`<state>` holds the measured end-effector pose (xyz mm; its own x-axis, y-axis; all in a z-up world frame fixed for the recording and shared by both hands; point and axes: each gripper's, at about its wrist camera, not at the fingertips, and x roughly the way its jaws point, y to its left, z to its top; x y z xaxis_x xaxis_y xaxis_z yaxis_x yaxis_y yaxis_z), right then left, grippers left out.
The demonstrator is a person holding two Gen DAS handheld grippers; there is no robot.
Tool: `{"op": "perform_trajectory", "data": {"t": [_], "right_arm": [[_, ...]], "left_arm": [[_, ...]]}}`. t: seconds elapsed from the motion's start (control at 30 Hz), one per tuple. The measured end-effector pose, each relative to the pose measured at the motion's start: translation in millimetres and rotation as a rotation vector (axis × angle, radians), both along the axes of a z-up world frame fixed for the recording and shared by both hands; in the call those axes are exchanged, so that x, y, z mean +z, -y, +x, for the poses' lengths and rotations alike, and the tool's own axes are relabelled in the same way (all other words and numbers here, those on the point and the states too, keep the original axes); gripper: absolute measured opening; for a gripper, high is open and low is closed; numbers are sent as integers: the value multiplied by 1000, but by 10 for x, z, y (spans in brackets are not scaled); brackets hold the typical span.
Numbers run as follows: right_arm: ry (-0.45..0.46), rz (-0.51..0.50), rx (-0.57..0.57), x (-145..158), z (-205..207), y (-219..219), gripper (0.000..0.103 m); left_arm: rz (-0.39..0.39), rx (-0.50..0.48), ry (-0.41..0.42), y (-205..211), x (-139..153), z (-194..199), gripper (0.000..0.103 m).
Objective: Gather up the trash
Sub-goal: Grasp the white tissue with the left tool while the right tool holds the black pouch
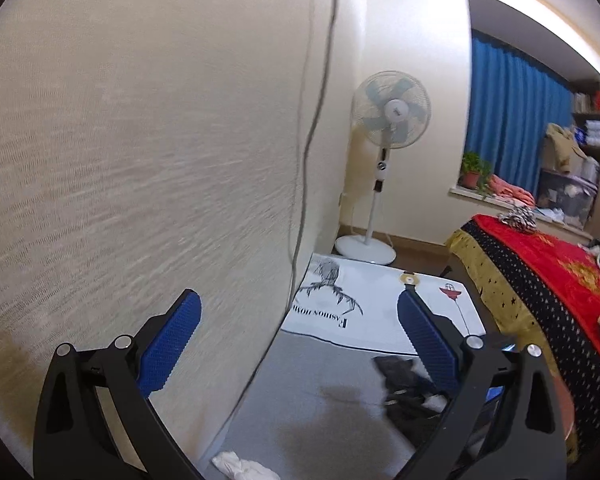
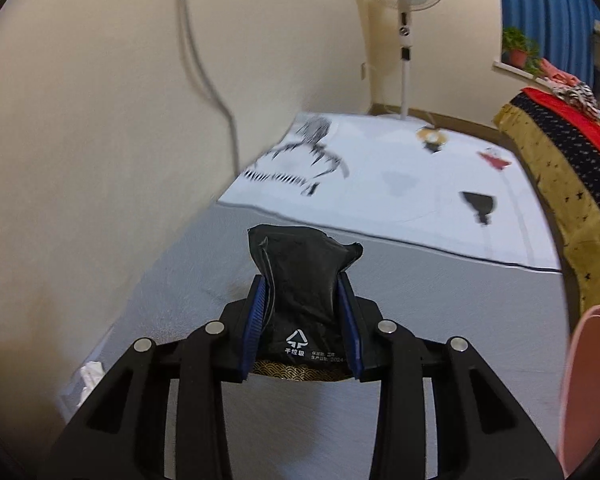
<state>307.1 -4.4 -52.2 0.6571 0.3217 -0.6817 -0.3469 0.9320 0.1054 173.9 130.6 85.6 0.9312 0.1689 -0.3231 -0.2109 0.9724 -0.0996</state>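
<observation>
Between the blue pads of the right tongs (image 2: 305,312), at the centre of the right wrist view, sits a crumpled black wrapper (image 2: 300,276) printed with a white recycling mark; the jaws are clamped on both of its sides and its top flares out above the pads. It hangs over a grey floor mat (image 2: 180,280). At 12 o'clock from the wrapper lies a white printed mat (image 2: 400,184) with black drawings, and beyond that a white pedestal fan (image 2: 405,8) stands near the wall. At 3 o'clock a pink curved rim (image 2: 588,380) shows at the frame's edge, and at 2 o'clock a bed with a red and gold cover (image 2: 560,148). At 8 o'clock a white crumpled tissue (image 2: 90,374) lies on the grey mat by the wall (image 2: 100,120). In the left wrist view the left tongs (image 1: 298,312) stand wide apart and hold nothing; the wrapper and the right tongs appear dark and blurred behind the right-hand pad at 4 o'clock. A white crumpled tissue (image 1: 240,466) lies at 6 o'clock on the grey mat. A grey cable (image 1: 312,120) runs down the wall at 12 o'clock, and a blue curtain (image 1: 512,112) hangs at 2 o'clock.
</observation>
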Motion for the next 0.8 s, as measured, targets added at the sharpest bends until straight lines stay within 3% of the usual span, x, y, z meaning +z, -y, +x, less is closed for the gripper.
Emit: {"op": "perform_trajectory", "data": {"t": [0.13, 0.27, 0.37, 0.53, 0.8], "right_arm": [[24, 3, -31, 208, -127, 349, 36], [30, -17, -54, 253, -226, 610, 36], [29, -30, -79, 263, -282, 807, 37], [12, -30, -118, 251, -301, 1014, 37], [-4, -49, -116, 159, -286, 1021, 37]], "left_arm": [[32, -87, -19, 28, -241, -91, 96], [-5, -131, -6, -1, -678, -269, 95], [12, -80, 1, -18, -1075, -322, 95], [5, -38, -116, -107, -1641, -205, 93], [20, -44, -208, -133, -2114, -210, 79]]}}
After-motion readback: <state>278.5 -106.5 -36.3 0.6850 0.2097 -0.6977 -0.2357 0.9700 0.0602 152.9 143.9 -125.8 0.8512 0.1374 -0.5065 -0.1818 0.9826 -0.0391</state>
